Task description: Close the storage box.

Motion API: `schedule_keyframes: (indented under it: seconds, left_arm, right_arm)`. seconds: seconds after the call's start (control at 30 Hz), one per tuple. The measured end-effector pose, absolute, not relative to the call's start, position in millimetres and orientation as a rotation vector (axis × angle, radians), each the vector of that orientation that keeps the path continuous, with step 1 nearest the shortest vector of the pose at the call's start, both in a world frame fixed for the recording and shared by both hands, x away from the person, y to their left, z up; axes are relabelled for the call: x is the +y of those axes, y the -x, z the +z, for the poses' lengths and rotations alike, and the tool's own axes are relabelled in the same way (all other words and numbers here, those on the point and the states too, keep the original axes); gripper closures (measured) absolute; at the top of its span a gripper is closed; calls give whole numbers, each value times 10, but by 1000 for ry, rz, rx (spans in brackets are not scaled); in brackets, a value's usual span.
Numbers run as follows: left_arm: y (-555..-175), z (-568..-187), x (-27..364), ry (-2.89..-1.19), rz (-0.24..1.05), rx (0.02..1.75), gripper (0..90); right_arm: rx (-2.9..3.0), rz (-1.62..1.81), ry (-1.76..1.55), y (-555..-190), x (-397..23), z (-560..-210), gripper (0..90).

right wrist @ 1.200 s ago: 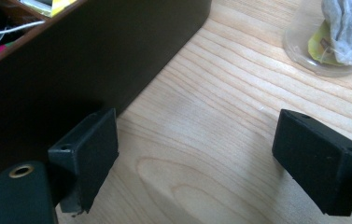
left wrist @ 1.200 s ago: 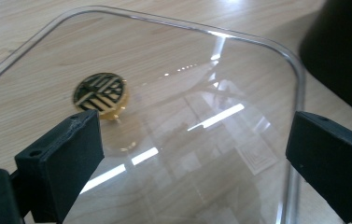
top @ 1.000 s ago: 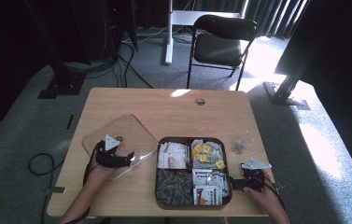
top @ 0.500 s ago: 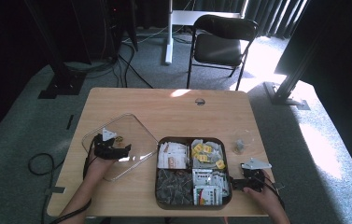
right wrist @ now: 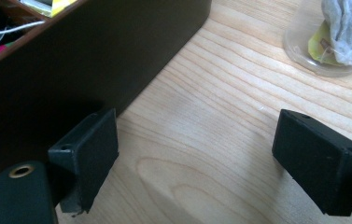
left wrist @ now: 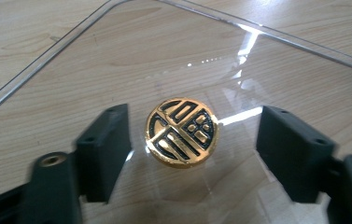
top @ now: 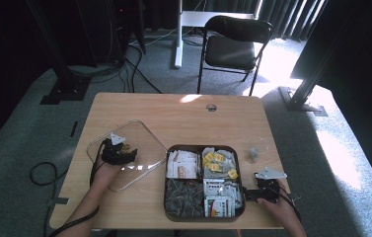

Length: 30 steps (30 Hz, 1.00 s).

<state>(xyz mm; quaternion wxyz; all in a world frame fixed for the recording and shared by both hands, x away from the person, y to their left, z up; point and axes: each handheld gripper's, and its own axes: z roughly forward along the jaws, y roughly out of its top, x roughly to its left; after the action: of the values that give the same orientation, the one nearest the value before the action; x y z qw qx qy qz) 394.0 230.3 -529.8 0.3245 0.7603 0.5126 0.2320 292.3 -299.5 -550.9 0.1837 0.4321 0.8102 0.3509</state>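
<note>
A clear square lid (top: 146, 148) lies flat on the table left of the box, with a round gold and black knob (left wrist: 182, 132) at its centre. My left gripper (left wrist: 194, 119) reaches over the lid with one jaw on each side of the knob. Its jaws have just been closing, and a gap still shows between each pad and the knob. In the high view the left gripper (top: 122, 154) sits near the lid's middle. My right gripper (right wrist: 199, 123) stands open on bare table beside the dark box's wall (right wrist: 117, 46), holding nothing.
The dark compartment box (top: 165, 197) holds tea bags and packets in several sections. A small glass (top: 253, 154) with a tea bag (right wrist: 344, 28) stands right of the box. A black chair (top: 233, 47) is beyond the table's far edge.
My left hand has moved a little farther from the person, onto the lid's middle. The right hand has stayed where it was.
</note>
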Motion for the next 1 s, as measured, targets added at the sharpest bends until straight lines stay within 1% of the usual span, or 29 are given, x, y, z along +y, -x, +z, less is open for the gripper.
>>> schedule_keyframes:
  seconds: [0.03, 0.13, 0.2, 0.27, 0.3, 0.37, 0.47, 0.53, 1.0]
  left_arm:
    - [-3944, -5305, 2305, -1988, 613, 1345, 316]
    - [-3948, -5313, 2313, -1983, 635, 1335, 359]
    - [-3953, -5319, 2307, -2005, 652, 1317, 417]
    - [-3963, -5333, 2301, -2017, 654, 1313, 425]
    - [-3967, -5337, 2301, -2018, 652, 1313, 450]
    - [-3983, -5343, 2300, -2002, 630, 1320, 450]
    - [-3990, -5340, 2294, -1993, 641, 1339, 510]
    - [-3997, -5335, 2319, -1977, 630, 1361, 582]
    - [-3949, -5234, 2375, -2000, 621, 1355, 593]
  right_arm:
    - [2285, 989, -1219, -2923, -2995, -5509, 137]
    - [2285, 989, -1218, -2923, -2995, -5509, 138]
    - [2285, 989, -1219, -2923, -2995, -5509, 137]
    - [2285, 989, -1218, -2923, -2996, -5509, 137]
    - [2285, 989, -1218, -2924, -2996, -5509, 137]
    - [2285, 989, -1219, -2923, -2995, -5509, 137]
    - [2285, 989, -1219, -2923, -2996, -5509, 137]
    - [2285, 989, -1219, -2923, -2996, -5509, 137]
    - [2286, 990, -1219, -2924, -2996, -5509, 136]
